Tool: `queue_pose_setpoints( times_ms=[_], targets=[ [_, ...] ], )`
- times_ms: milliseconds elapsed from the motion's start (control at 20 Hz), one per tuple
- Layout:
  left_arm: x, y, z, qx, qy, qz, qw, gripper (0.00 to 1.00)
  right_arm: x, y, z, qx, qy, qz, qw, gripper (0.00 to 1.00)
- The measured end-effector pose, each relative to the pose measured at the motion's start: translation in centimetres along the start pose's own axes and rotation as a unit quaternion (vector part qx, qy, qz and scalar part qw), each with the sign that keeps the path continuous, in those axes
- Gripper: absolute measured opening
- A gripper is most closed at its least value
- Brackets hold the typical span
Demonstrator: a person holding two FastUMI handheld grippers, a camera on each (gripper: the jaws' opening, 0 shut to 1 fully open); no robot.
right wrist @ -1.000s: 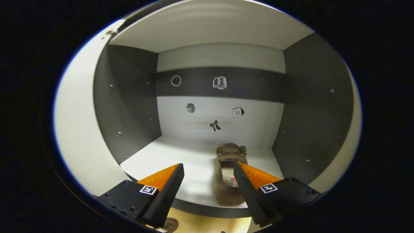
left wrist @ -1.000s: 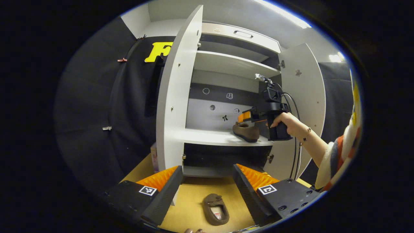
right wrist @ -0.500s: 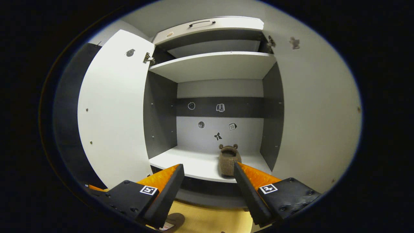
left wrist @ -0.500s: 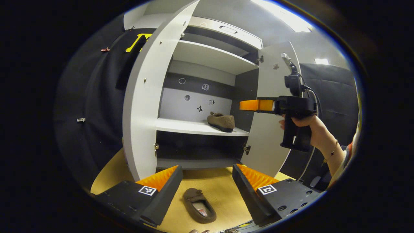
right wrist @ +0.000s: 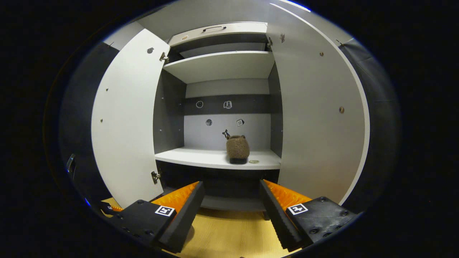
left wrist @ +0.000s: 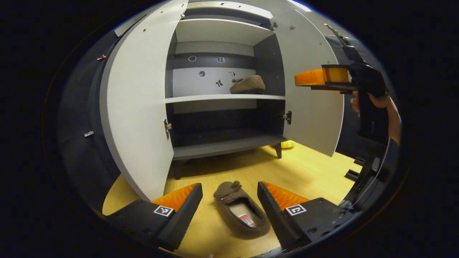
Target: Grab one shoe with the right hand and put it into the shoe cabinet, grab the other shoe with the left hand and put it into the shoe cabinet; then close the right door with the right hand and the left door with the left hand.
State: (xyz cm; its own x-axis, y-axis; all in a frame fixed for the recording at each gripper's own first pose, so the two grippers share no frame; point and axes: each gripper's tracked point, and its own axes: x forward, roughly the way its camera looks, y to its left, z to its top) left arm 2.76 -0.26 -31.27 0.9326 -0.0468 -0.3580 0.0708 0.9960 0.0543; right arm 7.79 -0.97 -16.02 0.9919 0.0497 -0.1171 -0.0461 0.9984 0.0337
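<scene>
Shoe cabinet (left wrist: 222, 96) is standing with both doors swung wide, the left door (left wrist: 138, 107) and the right door (left wrist: 310, 89). 1 shoe (right wrist: 237, 148) is lying on the middle shelf (right wrist: 200, 157), toward its right end. The other shoe (left wrist: 241, 213) is lying on the wooden floor (left wrist: 308, 168) before the cabinet, between the spread fingers of the left gripper (left wrist: 229, 204). I judge the left gripper should be lowering over it and pinching its sides near the middle. The right gripper (right wrist: 231, 206) is hanging empty and spread, facing the shelf. A small yellow thing (left wrist: 288, 144) is lying by the cabinet leg; nothing is blocking the way.
</scene>
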Motion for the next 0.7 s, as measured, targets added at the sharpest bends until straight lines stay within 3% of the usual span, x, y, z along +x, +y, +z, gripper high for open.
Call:
queue_pose_setpoints(
  times_ms=[100,300,450,550,600,700],
  targets=[
    [1.8,-0.3,-2.6,-0.012,0.015,0.004,1.0,0.92,0.4,-0.5,-1.9,-0.018,0.009,0.002,1.0,0.98],
    [4.5,0.5,-6.4,-0.034,0.051,0.028,0.998,0.92,1.8,-1.7,-6.1,-0.031,0.049,0.005,0.998,0.98],
    [6.2,1.0,-8.4,-0.046,0.071,0.034,0.996,0.85,3.1,-2.6,-7.8,-0.019,0.069,0.004,0.997,0.99],
    [7.1,0.9,-9.0,-0.057,0.077,0.033,0.995,0.77,3.7,-2.7,-8.2,-0.005,0.072,0.008,0.997,0.99],
    [7.5,0.9,-9.4,-0.061,0.081,0.032,0.994,0.63,3.9,-2.8,-8.4,-0.006,0.071,0.009,0.997,0.98],
    [8.3,0.8,-9.9,-0.067,0.087,0.029,0.994,0.55,4.6,-2.7,-9.1,-0.008,0.075,0.017,0.997,0.99]
  ],
)
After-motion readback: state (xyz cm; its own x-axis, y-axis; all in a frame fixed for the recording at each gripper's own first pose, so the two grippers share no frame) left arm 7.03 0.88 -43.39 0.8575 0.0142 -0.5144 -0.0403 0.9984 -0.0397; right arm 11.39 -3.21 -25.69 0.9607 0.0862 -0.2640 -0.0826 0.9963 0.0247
